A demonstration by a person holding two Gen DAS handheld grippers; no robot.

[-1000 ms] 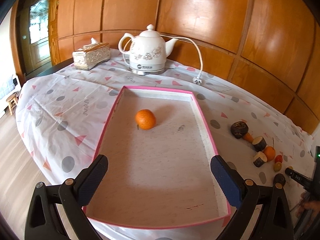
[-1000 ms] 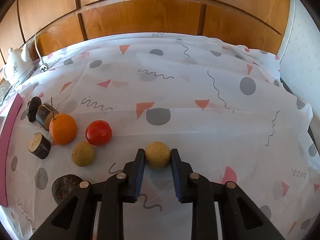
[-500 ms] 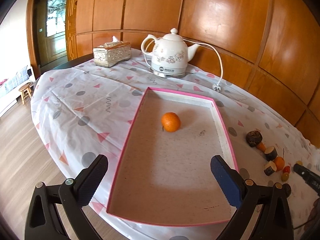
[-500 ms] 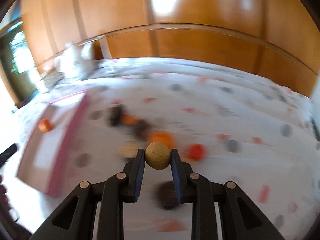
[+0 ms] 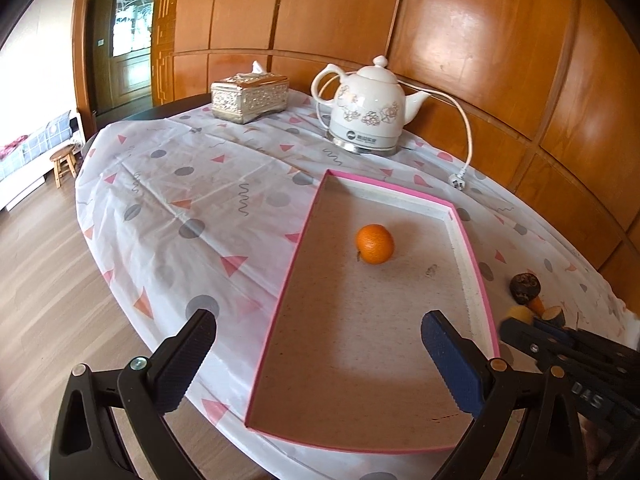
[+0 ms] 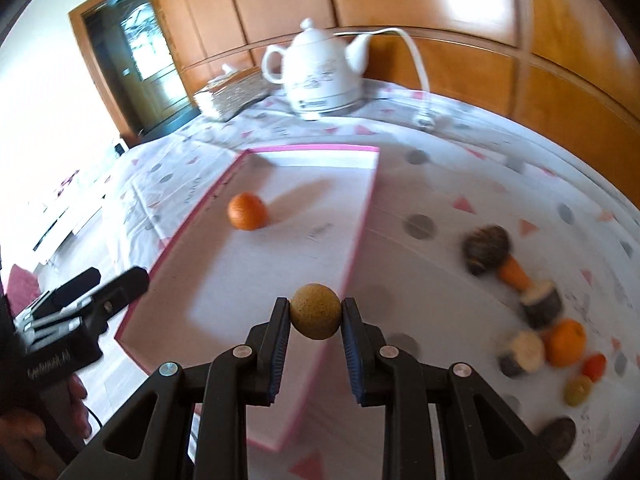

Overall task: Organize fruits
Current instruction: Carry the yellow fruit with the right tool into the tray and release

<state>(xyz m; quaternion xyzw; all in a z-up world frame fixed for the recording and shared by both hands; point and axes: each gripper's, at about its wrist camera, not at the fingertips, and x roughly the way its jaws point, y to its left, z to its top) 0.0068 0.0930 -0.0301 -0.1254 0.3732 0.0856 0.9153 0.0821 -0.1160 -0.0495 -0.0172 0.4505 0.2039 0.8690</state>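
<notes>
My right gripper (image 6: 315, 316) is shut on a small tan round fruit (image 6: 315, 312) and holds it in the air over the right rim of the pink-edged tray (image 6: 362, 216). One orange (image 6: 247, 211) lies inside the tray; it also shows in the left wrist view (image 5: 375, 243). My left gripper (image 5: 316, 354) is open and empty, above the near end of the tray (image 5: 280, 300). The right gripper's fingers (image 5: 532, 334) with the fruit (image 5: 519, 313) show at the tray's right side.
Loose fruits lie right of the tray: a dark one (image 6: 486, 249), cut pieces (image 6: 540, 304), an orange (image 6: 566, 342), a small red one (image 6: 593, 366), a tan one (image 6: 578, 389). A white kettle (image 5: 370, 110) with cord and a tissue box (image 5: 250, 96) stand at the back.
My right gripper has lifted the tan fruit off the cloth and carried it left to the tray's right rim. My left gripper has drawn back and to the left, still open.
</notes>
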